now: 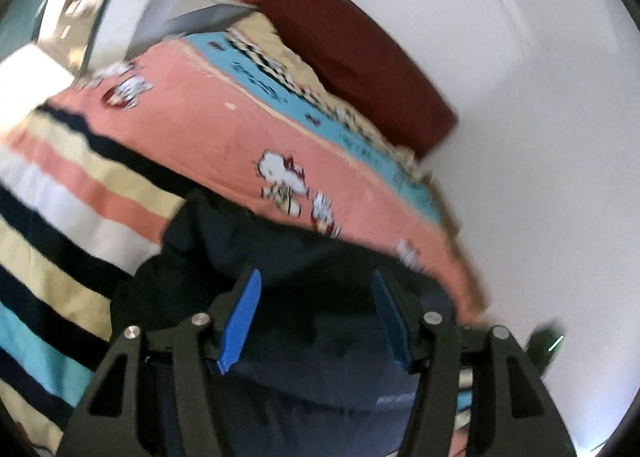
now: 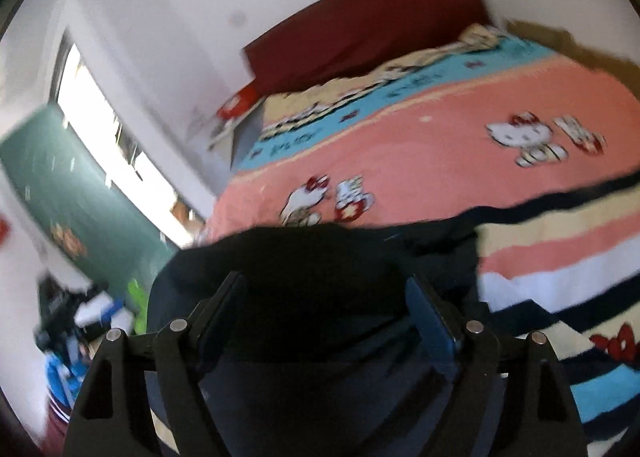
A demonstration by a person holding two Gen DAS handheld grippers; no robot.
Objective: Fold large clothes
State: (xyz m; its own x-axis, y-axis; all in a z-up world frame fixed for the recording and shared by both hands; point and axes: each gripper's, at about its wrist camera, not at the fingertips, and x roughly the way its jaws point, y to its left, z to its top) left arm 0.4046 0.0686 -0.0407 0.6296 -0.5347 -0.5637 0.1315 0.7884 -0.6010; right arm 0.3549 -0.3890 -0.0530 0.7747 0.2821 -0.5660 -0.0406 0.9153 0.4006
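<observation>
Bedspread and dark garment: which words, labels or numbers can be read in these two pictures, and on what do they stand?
Nothing can be read with certainty.
Dark lettering on the blue band of the bedspread: blurred by motion, not readable.
Small pale mark on the dark garment: perhaps a label, too blurred to read.
Cartoon cat prints on the pink part: pictures only, no words.

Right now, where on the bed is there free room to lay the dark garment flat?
Free: the pink bedspread between the dark garment and the blue band, and the striped part beside it. Crowded: the near edge, under the bunched garment.
</observation>
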